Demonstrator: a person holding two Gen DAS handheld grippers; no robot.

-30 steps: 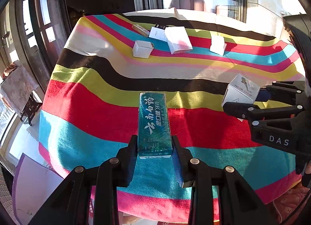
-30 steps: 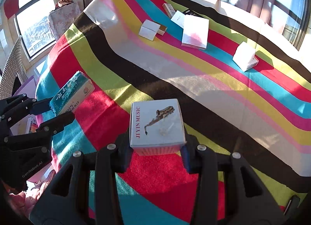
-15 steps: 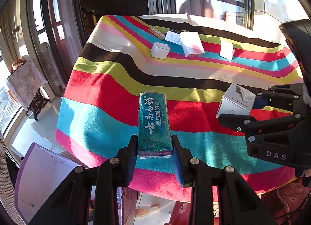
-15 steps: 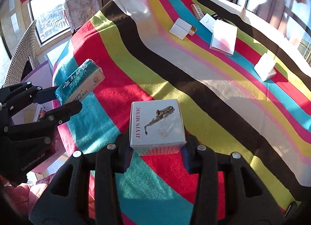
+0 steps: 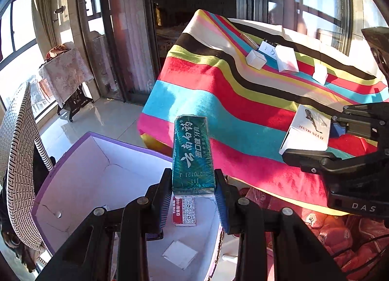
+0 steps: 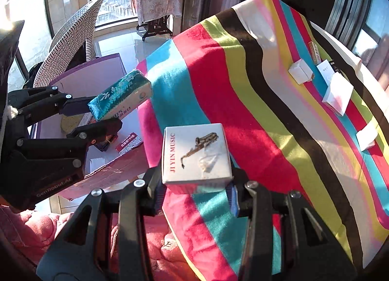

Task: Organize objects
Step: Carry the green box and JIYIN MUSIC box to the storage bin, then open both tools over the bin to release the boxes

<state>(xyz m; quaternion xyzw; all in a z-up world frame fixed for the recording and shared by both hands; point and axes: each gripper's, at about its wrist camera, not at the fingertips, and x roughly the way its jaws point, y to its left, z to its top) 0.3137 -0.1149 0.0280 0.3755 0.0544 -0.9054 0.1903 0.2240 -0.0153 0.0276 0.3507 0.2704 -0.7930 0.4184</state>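
While the left tongs (image 5: 193,194) grip one green toothpaste box (image 5: 193,153) above the open purple-edged box (image 5: 73,157) beside the striped bench (image 5: 218,91), the right tongs (image 6: 195,192) clamp one white saxophone box (image 6: 195,154) over the bench's near edge. Four white boxes (image 5: 255,59) lie on the bench's far side, with perhaps one brown pack (image 5: 249,39) beyond them. Inside the purple-edged box lies one red-labelled pack (image 5: 184,210)
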